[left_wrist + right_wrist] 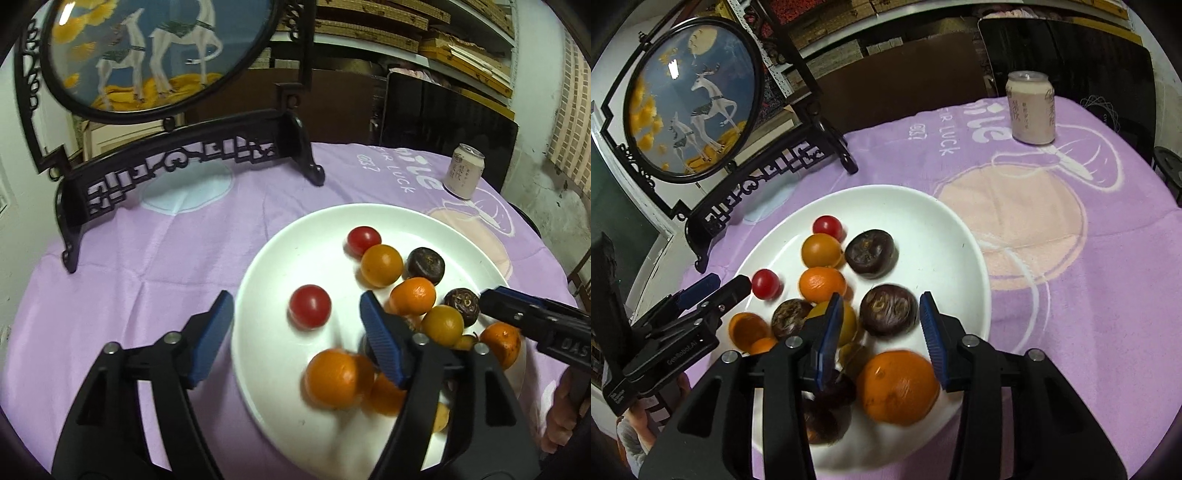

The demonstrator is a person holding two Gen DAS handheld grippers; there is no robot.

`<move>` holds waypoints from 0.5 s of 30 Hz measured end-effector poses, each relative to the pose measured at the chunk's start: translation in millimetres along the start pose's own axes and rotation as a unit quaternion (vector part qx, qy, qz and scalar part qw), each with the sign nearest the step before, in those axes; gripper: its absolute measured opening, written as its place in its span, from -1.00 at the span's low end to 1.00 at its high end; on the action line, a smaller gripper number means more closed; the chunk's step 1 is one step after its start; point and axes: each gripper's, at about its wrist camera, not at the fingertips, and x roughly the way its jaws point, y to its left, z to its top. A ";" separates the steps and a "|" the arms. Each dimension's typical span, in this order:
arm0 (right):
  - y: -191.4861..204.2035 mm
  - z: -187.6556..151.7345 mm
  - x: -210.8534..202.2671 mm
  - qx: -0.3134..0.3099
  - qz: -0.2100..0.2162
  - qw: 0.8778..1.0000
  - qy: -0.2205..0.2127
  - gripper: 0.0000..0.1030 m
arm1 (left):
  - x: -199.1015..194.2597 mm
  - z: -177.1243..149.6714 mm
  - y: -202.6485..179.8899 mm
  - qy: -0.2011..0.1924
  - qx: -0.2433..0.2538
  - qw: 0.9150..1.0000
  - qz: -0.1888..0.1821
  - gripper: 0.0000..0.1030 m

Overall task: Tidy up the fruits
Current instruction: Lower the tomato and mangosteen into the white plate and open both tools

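Note:
A white plate (280,266) on the purple cloth holds several fruits: red tomatoes (309,305), yellow-orange tomatoes (381,265), oranges (412,296) and dark brown fruits (425,265). My left gripper (299,338) is open and empty over the plate's left rim, a blurred orange (331,379) just below its fingers. My right gripper (882,338) is open and empty above the plate (945,236), with a dark brown fruit (888,309) ahead of its fingers and a blurred orange (898,387) below them. The right gripper also shows in the left wrist view (495,301).
A black carved stand with a round deer picture (147,55) stands at the back left of the table. A pale drink can (463,170) stands at the back right. The left gripper shows at the left of the right wrist view (731,286).

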 end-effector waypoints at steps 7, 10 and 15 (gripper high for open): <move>12.8 -27.5 -47.7 -0.013 0.005 1.000 -0.029 0.15 | -38.2 -26.1 1.9 -0.009 -0.012 1.000 0.014 0.59; 18.0 -48.7 -65.3 -0.030 -0.005 0.999 -0.041 0.17 | -56.4 -46.6 1.2 -0.016 -0.007 0.999 0.027 0.68; 22.8 -92.4 -81.8 -0.049 -0.013 0.998 -0.039 0.24 | -90.8 -77.8 -1.2 -0.026 -0.011 0.999 0.047 0.84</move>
